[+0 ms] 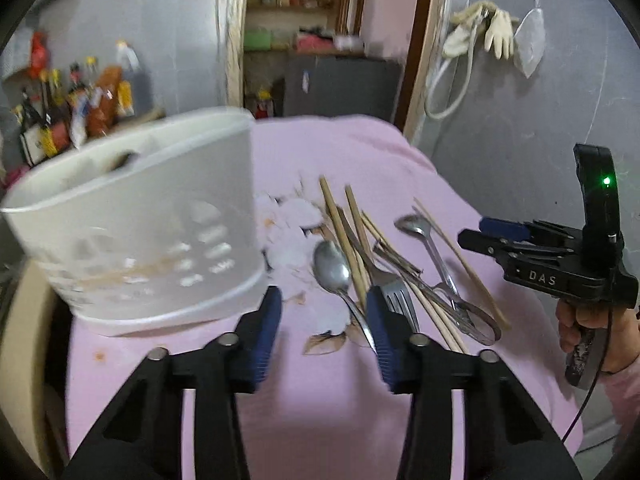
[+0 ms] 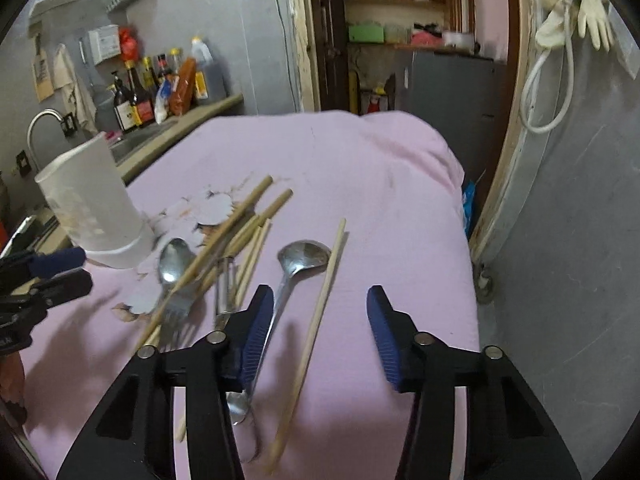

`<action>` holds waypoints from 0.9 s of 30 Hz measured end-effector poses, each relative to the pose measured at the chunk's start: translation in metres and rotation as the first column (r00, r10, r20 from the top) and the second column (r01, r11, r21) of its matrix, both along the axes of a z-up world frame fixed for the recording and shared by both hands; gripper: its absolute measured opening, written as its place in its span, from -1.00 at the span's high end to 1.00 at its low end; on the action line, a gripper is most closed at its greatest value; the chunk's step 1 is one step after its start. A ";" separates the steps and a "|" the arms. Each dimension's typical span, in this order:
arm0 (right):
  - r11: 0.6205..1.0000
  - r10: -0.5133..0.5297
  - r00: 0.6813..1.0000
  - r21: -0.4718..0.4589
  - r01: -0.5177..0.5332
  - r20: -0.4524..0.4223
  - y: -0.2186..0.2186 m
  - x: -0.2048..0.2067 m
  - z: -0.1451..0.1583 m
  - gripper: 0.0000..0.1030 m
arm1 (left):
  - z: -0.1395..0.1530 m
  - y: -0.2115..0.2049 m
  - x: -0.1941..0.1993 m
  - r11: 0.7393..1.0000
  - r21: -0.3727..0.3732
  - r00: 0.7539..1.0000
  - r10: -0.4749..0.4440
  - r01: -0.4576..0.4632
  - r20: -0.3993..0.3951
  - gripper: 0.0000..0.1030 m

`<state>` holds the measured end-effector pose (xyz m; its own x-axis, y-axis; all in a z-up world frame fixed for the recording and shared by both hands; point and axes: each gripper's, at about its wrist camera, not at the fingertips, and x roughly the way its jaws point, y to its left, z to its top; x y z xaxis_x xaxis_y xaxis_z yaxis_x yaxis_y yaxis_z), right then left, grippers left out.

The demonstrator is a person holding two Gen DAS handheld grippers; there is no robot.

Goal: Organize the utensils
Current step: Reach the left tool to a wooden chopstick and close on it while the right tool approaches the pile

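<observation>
Chopsticks [image 2: 308, 340]: light, stiff, slippery; I'd pinch mid-shaft; both tongs, left [image 1: 324, 320] and right [image 2: 316, 332], parted, grasping nothing.

Both grippers are built of black plastic, with ribbed blue pads on the fingers [image 1: 266, 336] and silver round pins at the joints. On the right gripper [image 1: 486, 232] white letters "DAS", a green light and a thin black cable are seen. A pink sleeve [image 1: 624, 388] is worn.

Pink cloth [image 2: 360, 184]; white holder [image 1: 136, 216]; steel spoons [image 2: 304, 256]; tan chopsticks [image 2: 316, 320].
</observation>
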<state>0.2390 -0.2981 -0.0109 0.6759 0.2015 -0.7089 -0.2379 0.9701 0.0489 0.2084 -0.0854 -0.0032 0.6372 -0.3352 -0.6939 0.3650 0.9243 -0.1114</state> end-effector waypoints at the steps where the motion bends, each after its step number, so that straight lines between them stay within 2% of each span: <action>1: 1.000 -0.007 1.000 0.011 0.007 -0.019 -0.002 0.005 -0.003 0.27 | -0.004 -0.003 0.006 1.000 0.003 1.000 -0.005 0.005 -0.014 0.37; 5: 0.999 -0.030 0.996 0.032 0.032 -0.086 -0.005 0.022 -0.012 0.46 | -0.012 -0.007 0.022 1.000 0.026 1.000 -0.006 0.007 -0.028 0.43; 9: 0.999 -0.025 0.993 0.038 0.029 -0.120 -0.003 0.033 -0.016 0.56 | -0.017 -0.010 0.039 0.999 0.036 0.999 0.021 -0.019 -0.046 0.43; 16: 1.000 -0.013 0.991 -0.006 0.012 -0.136 0.001 0.035 -0.018 0.59 | -0.028 -0.016 0.055 0.999 0.040 0.997 0.022 -0.019 -0.080 0.43; 20: 1.000 -0.008 0.992 -0.014 0.006 -0.129 0.002 0.035 -0.019 0.58 | -0.039 -0.012 0.063 0.999 0.020 0.992 0.029 -0.027 -0.119 0.43; 27: 0.999 -0.001 0.993 -0.033 -0.003 -0.118 0.006 0.035 -0.020 0.55 | -0.039 0.005 0.073 0.994 -0.092 0.987 0.038 -0.053 -0.157 0.43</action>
<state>0.2739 -0.2925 -0.0308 0.5871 0.1774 -0.7899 -0.2329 0.9715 0.0450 0.2810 -0.0808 -0.0418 0.5406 -0.3779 -0.7516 0.2940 0.9219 -0.2521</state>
